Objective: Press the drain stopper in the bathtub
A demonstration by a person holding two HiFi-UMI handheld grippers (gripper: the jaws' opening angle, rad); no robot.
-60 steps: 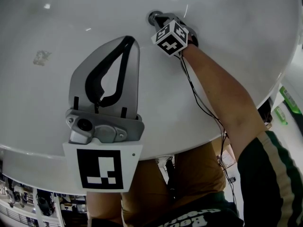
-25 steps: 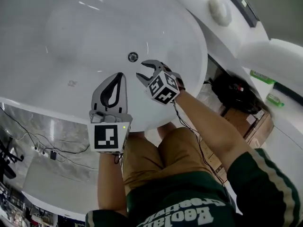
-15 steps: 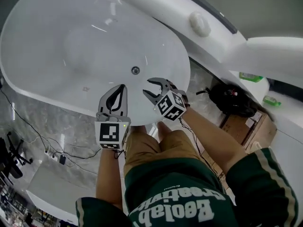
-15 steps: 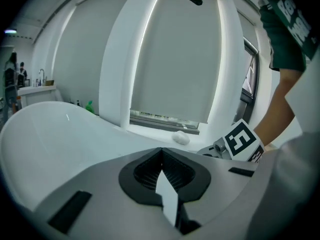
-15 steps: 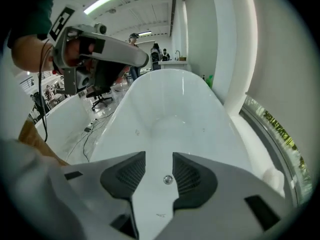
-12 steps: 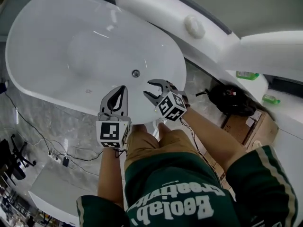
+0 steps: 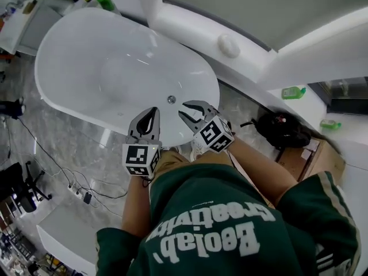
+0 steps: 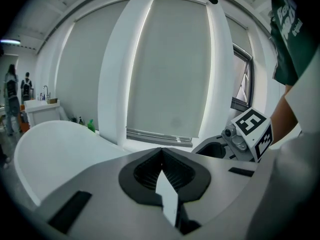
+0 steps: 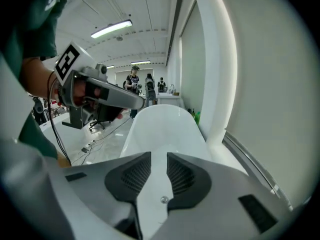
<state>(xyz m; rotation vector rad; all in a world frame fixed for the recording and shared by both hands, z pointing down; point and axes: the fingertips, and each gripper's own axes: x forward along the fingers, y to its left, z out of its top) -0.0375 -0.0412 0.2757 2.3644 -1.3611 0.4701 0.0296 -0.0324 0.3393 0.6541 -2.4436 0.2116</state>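
Note:
The white oval bathtub (image 7: 69,68) lies below me, with the small metal drain stopper (image 7: 171,99) on its floor near the close end. Both grippers hang well above the tub's near rim. My left gripper (image 7: 153,111) has its jaws pressed together with nothing in them. Just right of it, my right gripper (image 7: 185,109) has been closing its jaws; a gap remains and nothing is between them. In the right gripper view the drain stopper (image 9: 164,199) shows far below through the gap of the right gripper (image 9: 158,160). The left gripper (image 8: 161,153) points over the bathtub rim (image 8: 50,144).
A white ledge with a round knob (image 7: 228,46) runs behind the tub. Green bottles (image 7: 105,2) stand at its far end, another bottle (image 7: 293,92) at right. A black bag (image 7: 282,128) and a cardboard box (image 7: 322,160) sit on the floor. Cables (image 7: 69,177) trail left.
Both grippers have risen out of the tub; the right one was down at the drain stopper earlier. The view has pulled back. The right jaws stand narrower than half a second ago.

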